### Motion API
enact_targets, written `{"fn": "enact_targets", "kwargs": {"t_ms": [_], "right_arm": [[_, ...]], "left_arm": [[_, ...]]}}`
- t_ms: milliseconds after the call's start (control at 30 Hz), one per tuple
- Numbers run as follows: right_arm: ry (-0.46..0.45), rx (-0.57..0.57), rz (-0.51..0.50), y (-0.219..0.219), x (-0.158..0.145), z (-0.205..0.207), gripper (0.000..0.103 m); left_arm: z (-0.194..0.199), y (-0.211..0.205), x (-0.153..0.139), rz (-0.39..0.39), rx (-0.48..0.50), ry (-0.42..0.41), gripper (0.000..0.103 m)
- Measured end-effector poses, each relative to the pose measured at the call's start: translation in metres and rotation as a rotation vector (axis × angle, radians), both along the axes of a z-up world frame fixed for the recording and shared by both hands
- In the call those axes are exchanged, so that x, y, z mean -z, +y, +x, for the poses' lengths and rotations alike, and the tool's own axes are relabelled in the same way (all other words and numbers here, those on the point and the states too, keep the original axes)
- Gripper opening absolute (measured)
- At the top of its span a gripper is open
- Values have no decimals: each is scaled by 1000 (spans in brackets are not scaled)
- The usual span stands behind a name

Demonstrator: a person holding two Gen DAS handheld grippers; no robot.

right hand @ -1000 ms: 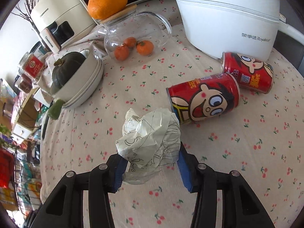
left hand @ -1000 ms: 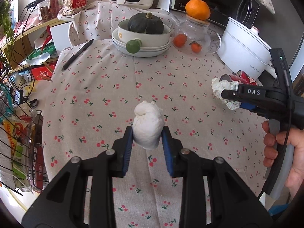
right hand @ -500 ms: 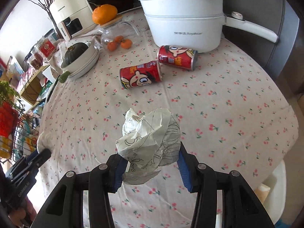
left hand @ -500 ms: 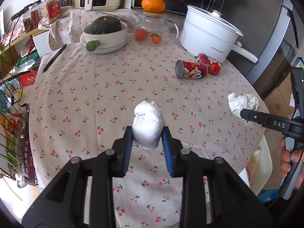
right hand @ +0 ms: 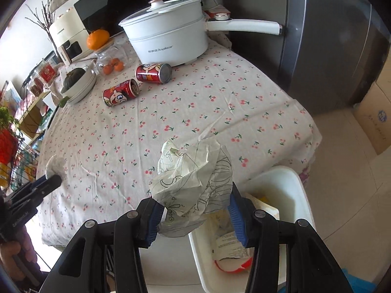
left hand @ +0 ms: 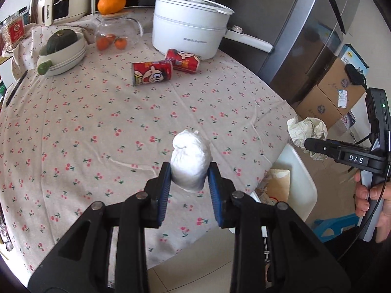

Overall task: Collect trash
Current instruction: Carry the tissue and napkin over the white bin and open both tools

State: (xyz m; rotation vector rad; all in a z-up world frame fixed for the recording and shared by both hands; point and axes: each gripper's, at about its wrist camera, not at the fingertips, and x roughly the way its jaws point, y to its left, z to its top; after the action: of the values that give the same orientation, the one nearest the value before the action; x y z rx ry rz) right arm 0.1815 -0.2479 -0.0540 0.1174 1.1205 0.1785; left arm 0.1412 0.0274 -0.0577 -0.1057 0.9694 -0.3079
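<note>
My left gripper (left hand: 189, 183) is shut on a white tissue ball (left hand: 190, 161), held above the table's near edge. My right gripper (right hand: 193, 210) is shut on a crumpled paper with line drawings (right hand: 195, 185), held over the near rim of a white trash bin (right hand: 288, 183) that stands on the floor by the table. The bin holds some paper scraps. In the left wrist view the right gripper (left hand: 308, 144) with its paper (left hand: 306, 131) hangs above the bin (left hand: 297, 173). Two red cans (left hand: 152, 72) (left hand: 183, 61) lie on the cloth.
The round table (left hand: 97, 122) has a cherry-print cloth. A white pot (left hand: 188, 31), a glass jar of oranges (left hand: 114, 34) and a bowl with a squash (left hand: 63, 48) stand at the far side. A grey fridge (right hand: 330, 36) and cardboard boxes (left hand: 334, 92) are to the right.
Both grippers have pulled back and right from the table with their loads. The right gripper now hangs over the white bin; the left is at the table's edge.
</note>
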Motion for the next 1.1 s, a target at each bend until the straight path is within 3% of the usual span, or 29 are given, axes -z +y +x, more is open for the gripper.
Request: {"fn": "enact_targets", "kwargs": {"t_ms": [433, 767, 833, 967, 1100], "right_arm": [[64, 86, -13, -88, 19, -15, 51], [91, 128, -13, -115, 27, -20, 52], [100, 131, -17, -117, 29, -21, 52], [116, 139, -27, -119, 34, -21, 52], [129, 145, -35, -121, 37, -21, 52]], "left_arm": [[-10, -137, 35, -18, 318, 65, 33], [-13, -186, 64, 5, 425, 111, 34], [-11, -188, 66, 11, 430, 120, 36], [-8, -184, 64, 7, 412, 127, 61], [-8, -176, 54, 14, 400, 112, 68]]}}
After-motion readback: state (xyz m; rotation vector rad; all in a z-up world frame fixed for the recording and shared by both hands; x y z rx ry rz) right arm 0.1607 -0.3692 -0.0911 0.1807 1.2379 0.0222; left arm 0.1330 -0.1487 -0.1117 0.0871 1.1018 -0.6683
